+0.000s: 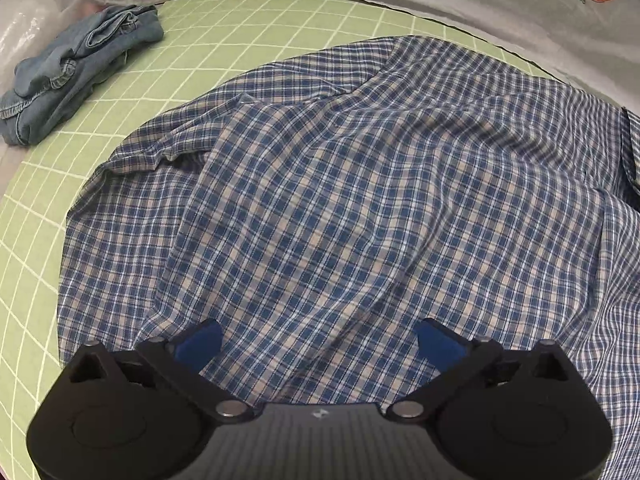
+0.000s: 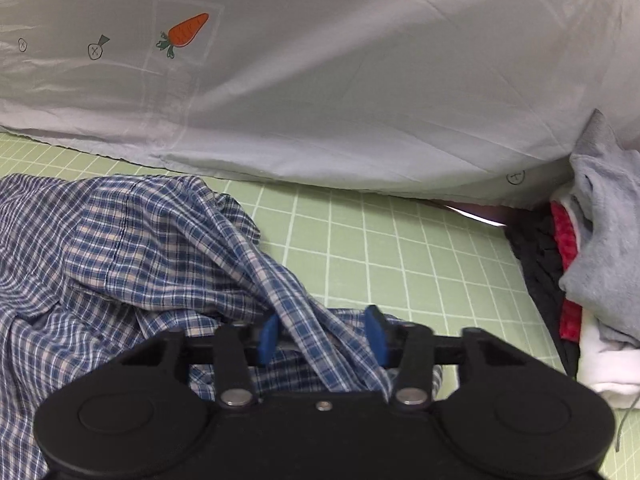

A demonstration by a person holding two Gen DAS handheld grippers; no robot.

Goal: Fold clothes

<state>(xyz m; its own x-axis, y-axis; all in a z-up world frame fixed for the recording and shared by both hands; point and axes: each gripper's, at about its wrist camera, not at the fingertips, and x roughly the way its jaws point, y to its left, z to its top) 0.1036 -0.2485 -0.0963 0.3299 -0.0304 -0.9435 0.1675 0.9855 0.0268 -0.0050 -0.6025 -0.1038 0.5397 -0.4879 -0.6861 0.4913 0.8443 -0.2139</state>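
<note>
While your left gripper hangs over the plaid shirt, its blue pads are spread wide with nothing between them. The shirt lies rumpled across the green grid mat; folded jeans sit at the mat's far left corner. In the right wrist view, your right gripper is part open, a bunched fold of the shirt running between its pads; grip contact unclear. A clothes pile sits right, and a grey carrot-print sheet lies behind.
</note>
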